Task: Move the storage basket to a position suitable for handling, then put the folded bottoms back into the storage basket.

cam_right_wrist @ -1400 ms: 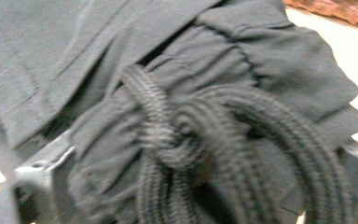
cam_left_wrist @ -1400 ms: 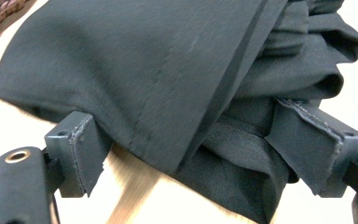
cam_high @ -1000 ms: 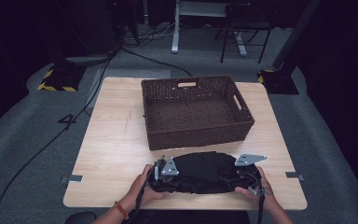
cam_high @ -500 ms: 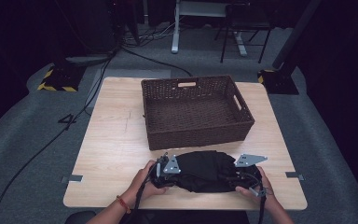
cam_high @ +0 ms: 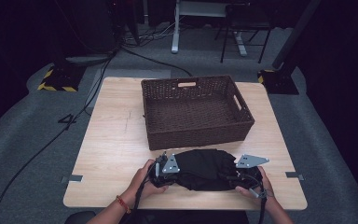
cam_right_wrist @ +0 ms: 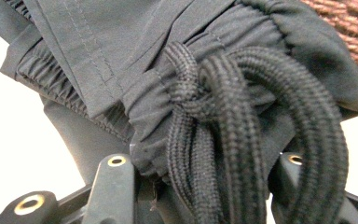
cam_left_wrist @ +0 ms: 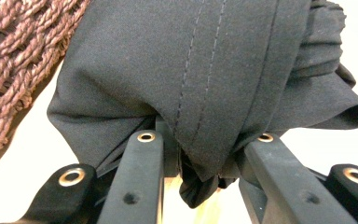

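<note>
Black garment (cam_high: pixel 200 169) bunched at near edge of bench (cam_high: pixel 112 140), between two grippers. Left gripper (cam_high: pixel 167 167) jaws clamp folded stitched cloth at garment's left end. Right gripper (cam_high: pixel 242 173) jaws closed on gathered waistband and drawstring cord (cam_right_wrist: pixel 242 140). Just beyond garment, brown wicker basket (cam_high: pixel 196 136) mid-bench.
</note>
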Motion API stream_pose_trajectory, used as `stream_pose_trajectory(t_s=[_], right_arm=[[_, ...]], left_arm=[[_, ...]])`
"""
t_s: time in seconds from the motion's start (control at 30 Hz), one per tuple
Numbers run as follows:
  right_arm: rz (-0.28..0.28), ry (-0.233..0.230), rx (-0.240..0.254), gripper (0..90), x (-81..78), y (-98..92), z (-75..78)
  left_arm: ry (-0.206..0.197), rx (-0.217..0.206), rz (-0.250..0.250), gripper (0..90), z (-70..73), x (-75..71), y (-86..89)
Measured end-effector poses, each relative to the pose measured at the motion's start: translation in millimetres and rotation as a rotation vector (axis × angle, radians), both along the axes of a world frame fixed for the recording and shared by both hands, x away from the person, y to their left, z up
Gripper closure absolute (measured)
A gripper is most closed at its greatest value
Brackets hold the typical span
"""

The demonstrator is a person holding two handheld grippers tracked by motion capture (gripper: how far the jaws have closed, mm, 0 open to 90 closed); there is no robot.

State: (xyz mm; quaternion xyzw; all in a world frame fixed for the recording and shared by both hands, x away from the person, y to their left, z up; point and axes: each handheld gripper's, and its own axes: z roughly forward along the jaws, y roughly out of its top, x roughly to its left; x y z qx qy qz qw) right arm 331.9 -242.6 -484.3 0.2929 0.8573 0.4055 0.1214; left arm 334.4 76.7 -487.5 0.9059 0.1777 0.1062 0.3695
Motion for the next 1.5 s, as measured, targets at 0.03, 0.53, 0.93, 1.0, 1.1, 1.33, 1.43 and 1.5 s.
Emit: stream_pose_trajectory(t_s=[0.03, 0.53, 0.93, 1.0, 1.1, 1.33, 1.43, 1.5], right_arm=[[-0.001, -0.004, 0.002, 57.2, -0.1, 0.2, 0.6], [-0.018, -0.068, 0.056, 57.2, -7.5, -7.7, 18.6], [-0.036, -0.140, 0.060, 57.1, -14.5, -12.4, 54.6], [-0.037, -0.154, 0.061, 57.1, -15.3, -12.6, 62.6], [-0.040, -0.167, 0.068, 57.1, -16.0, -14.5, 73.7], [-0.063, -0.200, 0.073, 57.1, -13.2, -18.1, 90.5], [-0.069, -0.209, 0.083, 57.1, -10.5, -20.0, 96.3], [-0.074, -0.223, 0.084, 57.1, -8.4, -21.2, 101.7]], left_arm=[[-0.002, 0.000, 0.001, 75.8, 1.3, 0.2, 0.5], [-0.088, -0.042, 0.005, 75.9, 25.4, -6.1, -2.1], [-0.164, -0.100, 0.018, 76.0, 60.0, -10.4, -4.9], [-0.180, -0.108, 0.016, 76.0, 67.4, -10.9, -5.2], [-0.207, -0.119, 0.014, 76.1, 79.9, -11.2, -7.0], [-0.250, -0.131, 0.005, 76.2, 103.5, -5.4, -14.6], [-0.264, -0.129, 0.002, 76.2, 111.2, -1.0, -16.1], [-0.273, -0.133, 0.001, 76.2, 116.1, 2.1, -16.7]])
